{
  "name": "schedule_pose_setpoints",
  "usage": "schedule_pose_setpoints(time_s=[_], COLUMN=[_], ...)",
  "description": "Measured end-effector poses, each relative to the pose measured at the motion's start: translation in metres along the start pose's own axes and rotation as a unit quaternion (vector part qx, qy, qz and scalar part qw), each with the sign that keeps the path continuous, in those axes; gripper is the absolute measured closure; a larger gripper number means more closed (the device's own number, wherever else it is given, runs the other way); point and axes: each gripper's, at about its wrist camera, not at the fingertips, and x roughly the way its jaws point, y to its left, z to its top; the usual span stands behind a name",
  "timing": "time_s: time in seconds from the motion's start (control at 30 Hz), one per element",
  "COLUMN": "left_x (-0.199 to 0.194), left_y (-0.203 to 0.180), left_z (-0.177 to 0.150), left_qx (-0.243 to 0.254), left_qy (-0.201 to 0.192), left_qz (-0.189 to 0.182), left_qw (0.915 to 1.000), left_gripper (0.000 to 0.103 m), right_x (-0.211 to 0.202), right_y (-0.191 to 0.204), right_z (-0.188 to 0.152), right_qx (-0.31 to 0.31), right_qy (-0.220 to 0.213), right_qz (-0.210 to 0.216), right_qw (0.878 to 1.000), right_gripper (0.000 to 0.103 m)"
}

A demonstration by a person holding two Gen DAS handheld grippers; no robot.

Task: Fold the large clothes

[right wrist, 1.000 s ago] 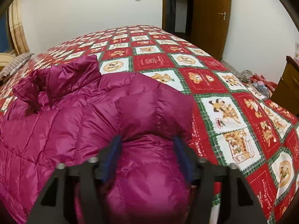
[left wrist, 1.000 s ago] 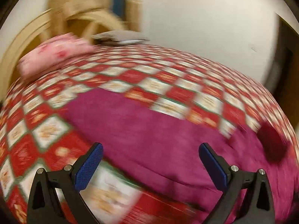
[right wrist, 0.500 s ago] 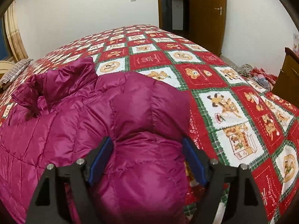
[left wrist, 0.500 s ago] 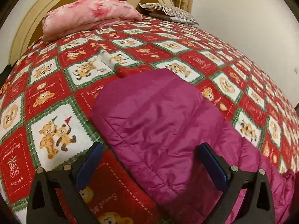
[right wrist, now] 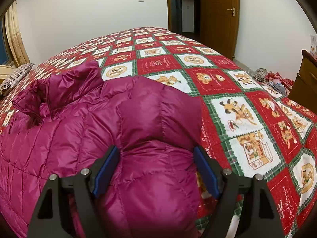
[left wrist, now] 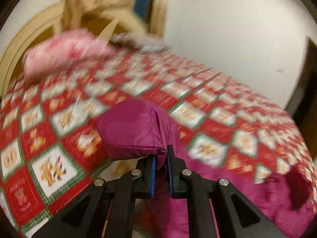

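Note:
A magenta quilted down jacket (right wrist: 83, 138) lies on a bed with a red, white and green bear-print quilt (right wrist: 237, 107). Its collar (right wrist: 65, 87) stands bunched at the far left. In the right wrist view my right gripper (right wrist: 156, 164) is open, its jaws wide on either side of a puffed sleeve or corner of the jacket. In the left wrist view my left gripper (left wrist: 160, 161) is shut on a fold of the jacket (left wrist: 134, 129) and holds it lifted above the quilt (left wrist: 49, 130). That view is blurred by motion.
A pink pillow (left wrist: 65, 53) and a striped pillow (right wrist: 15, 75) lie at the cream headboard (left wrist: 23, 45). A wooden door (right wrist: 218, 13) is past the bed's foot. A wooden cabinet (right wrist: 305, 79) and a pile of clothes (right wrist: 271, 77) sit at the right.
My left gripper has closed on an edge of the jacket and lifted it, swinging fast. My right gripper has opened wider around the jacket's corner and let it go.

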Motion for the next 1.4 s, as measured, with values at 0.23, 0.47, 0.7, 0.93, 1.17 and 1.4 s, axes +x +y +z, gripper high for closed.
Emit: schedule_pose_setpoints(time_s=[0.23,0.47,0.7,0.93,1.17,1.4], left_x=[-0.112,-0.169,-0.165,-0.141,-0.165,-0.126], left_y=[-0.115,-0.210,-0.275,-0.295,-0.259,-0.189], left_z=[0.003,-0.053,-0.148,-0.210,-0.205,-0.103], left_qx=[0.146,0.238,0.357,0.418,0.400,0.278], left_qy=[-0.136,-0.136,-0.067,0.035,0.036,0.013], left_qz=[-0.133,-0.268,-0.292,-0.295,-0.312,-0.217], left_qw=[0.9709,0.9237,0.8846,0.8587,0.8611,0.9357], left_gripper=[0.094,0.094,0.086,0.035,0.035,0.035], right_x=[0.001,0.001,0.001,0.002,0.002,-0.016], right_y=[-0.002,-0.004,-0.006,-0.007,-0.008,-0.022], right_z=[0.000,0.000,-0.001,-0.001,-0.001,-0.001], right_qx=[0.006,0.010,0.016,0.021,0.022,0.056], right_qy=[-0.003,-0.005,-0.008,-0.009,-0.009,-0.014], right_qz=[0.006,0.010,0.017,0.021,0.021,0.025], right_qw=[1.000,1.000,1.000,1.000,1.000,0.998], right_gripper=[0.022,0.022,0.022,0.022,0.022,0.024])
